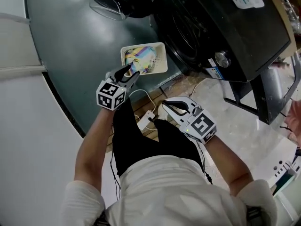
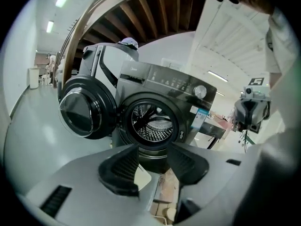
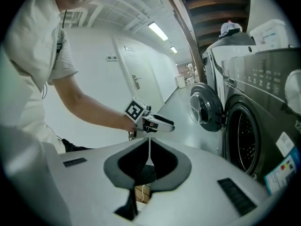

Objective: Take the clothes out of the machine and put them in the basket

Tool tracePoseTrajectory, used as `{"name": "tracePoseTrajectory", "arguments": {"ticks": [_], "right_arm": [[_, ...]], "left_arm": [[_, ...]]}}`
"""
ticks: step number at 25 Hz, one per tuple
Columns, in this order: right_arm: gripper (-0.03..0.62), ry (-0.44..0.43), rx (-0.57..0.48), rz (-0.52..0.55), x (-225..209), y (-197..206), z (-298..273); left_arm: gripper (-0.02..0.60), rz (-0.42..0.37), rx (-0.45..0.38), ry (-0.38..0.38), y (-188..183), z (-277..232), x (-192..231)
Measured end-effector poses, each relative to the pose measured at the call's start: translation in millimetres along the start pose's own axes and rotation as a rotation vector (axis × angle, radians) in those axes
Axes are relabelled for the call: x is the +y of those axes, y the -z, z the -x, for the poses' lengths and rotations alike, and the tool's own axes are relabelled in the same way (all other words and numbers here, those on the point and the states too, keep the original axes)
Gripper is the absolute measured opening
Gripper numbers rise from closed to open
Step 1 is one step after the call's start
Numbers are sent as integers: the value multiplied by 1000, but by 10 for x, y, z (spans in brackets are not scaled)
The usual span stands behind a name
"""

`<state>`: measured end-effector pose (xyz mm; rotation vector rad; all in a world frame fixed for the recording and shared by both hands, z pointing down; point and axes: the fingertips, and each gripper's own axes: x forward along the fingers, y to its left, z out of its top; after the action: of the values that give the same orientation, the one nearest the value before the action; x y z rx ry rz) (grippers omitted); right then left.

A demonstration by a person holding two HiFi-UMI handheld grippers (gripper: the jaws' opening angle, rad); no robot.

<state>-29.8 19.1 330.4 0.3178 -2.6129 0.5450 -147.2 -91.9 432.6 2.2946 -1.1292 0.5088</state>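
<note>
- The washing machine point(image 1: 221, 27) is dark, and its round door point(image 1: 110, 1) is swung wide open.
- In the left gripper view, the hole of the drum point(image 2: 153, 124) faces us. Only shiny metal with little holes shows inside it.
- The basket point(image 1: 126, 51) is white and sits on the grey floor point(image 1: 70, 46), just beside the front of the machine.
- The clothes point(image 1: 141, 59) are bright, with many colours. They lie inside the basket.
- The left claw point(image 1: 131, 72) is up in the air over the near edge of the basket. Its two jaws are apart and nothing is between them.
- The right claw point(image 1: 165, 106) is close to the person's knees, a little to the right of the left one. Its jaws are pressed together at the tips and hold nothing.
- A thin white cord point(image 1: 141, 98) lies on the floor between the two claws.
- The person wears a white top and dark trousers.
</note>
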Motion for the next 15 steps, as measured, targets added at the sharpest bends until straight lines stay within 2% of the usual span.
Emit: {"name": "tracePoseTrajectory", "arguments": {"ticks": [9, 15], "right_arm": [[14, -20, -61, 55, 330, -57, 539], [14, -12, -82, 56, 522, -155, 862]], "left_arm": [[120, 5, -122, -30, -509, 827, -987], [88, -23, -164, 20, -684, 1340, -1660]]}}
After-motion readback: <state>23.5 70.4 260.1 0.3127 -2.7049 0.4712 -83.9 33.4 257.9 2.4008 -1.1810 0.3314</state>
